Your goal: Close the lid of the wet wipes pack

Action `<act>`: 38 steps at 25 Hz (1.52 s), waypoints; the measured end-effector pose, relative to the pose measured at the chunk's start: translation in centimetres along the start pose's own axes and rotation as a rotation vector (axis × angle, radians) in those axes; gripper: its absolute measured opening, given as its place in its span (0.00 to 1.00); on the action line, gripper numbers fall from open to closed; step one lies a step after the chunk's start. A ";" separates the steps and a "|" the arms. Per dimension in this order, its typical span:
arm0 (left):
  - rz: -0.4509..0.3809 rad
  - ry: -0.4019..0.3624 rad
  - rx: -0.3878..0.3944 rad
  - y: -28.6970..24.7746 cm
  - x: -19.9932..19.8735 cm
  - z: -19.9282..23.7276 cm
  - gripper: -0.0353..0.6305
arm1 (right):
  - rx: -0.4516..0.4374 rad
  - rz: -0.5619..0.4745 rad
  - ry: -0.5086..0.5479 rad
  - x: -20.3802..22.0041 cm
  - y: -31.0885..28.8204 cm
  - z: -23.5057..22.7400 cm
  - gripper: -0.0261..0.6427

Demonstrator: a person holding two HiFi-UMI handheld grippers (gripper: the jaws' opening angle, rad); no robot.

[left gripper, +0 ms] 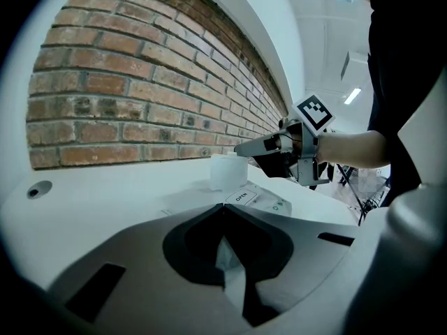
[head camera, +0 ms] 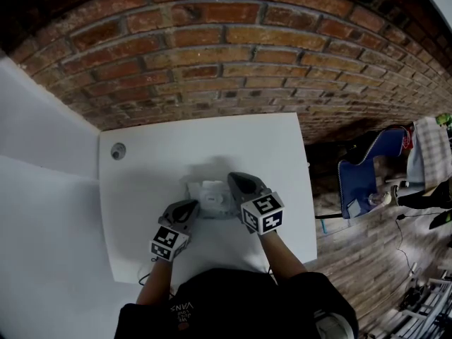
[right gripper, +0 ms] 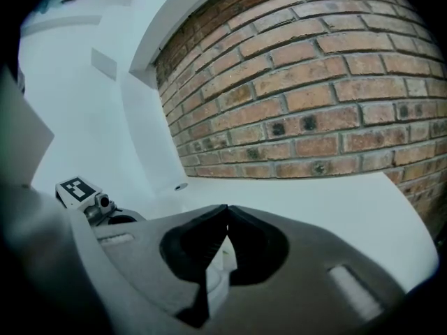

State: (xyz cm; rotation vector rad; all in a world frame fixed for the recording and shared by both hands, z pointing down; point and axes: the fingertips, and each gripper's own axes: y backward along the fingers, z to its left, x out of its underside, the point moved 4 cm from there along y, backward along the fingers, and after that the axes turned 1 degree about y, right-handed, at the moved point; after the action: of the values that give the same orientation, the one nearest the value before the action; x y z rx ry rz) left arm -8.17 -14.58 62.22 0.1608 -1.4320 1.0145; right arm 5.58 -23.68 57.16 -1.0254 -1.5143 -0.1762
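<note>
Lying flat near the front middle of the white table (head camera: pixel 141 210), the wet wipes pack (head camera: pixel 212 202) has its translucent lid (left gripper: pixel 229 172) standing upright at the far end, beyond the label printed OPEN. The closing is therefore not yet done.

The right gripper (head camera: pixel 233 182) reaches in from the person's right with its tip just beside the lid's upper edge; whether it touches the lid cannot be told. Its own view shows the two jaws brought together at the tip, with nothing gripped. Only a pale piece of the pack shows through the slit behind them. A shut tip makes a blunt pusher, and that is probably why it is held so: the lid needs tipping over and pressing flat, not grasping.

The left gripper (head camera: pixel 189 209) comes in low at the pack's near end. Its jaws also meet at the tip, and pale film shows in the slit behind. It seems to rest there to pin the light pack, so that a push on the lid does not slide the whole pack across the smooth top. Whether any film is pinched cannot be told.

Behind the table rises a brick wall (head camera: pixel 233 55).
</note>
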 end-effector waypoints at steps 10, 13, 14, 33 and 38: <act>0.004 0.005 -0.002 -0.1 0.1 0.0 0.05 | -0.018 0.013 0.014 -0.1 0.5 0.9 0.04; 0.002 0.002 -0.001 0.0 0.1 0.0 0.05 | -0.023 0.017 0.022 0.0 0.7 1.4 0.04; 0.002 0.002 -0.002 0.0 0.1 0.0 0.05 | -0.024 0.019 0.023 0.0 0.8 1.5 0.04; 0.006 0.005 0.003 0.2 0.1 -0.2 0.05 | -0.036 0.049 0.017 0.9 2.2 3.0 0.04; 0.009 0.008 0.007 0.3 0.3 -0.4 0.05 | -0.038 0.061 0.019 1.2 2.4 3.4 0.04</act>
State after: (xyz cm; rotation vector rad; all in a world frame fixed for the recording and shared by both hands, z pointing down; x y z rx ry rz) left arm -8.15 -14.00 62.24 0.1554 -1.4236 1.0267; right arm 4.86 -19.47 56.26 -1.0967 -1.4653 -0.1719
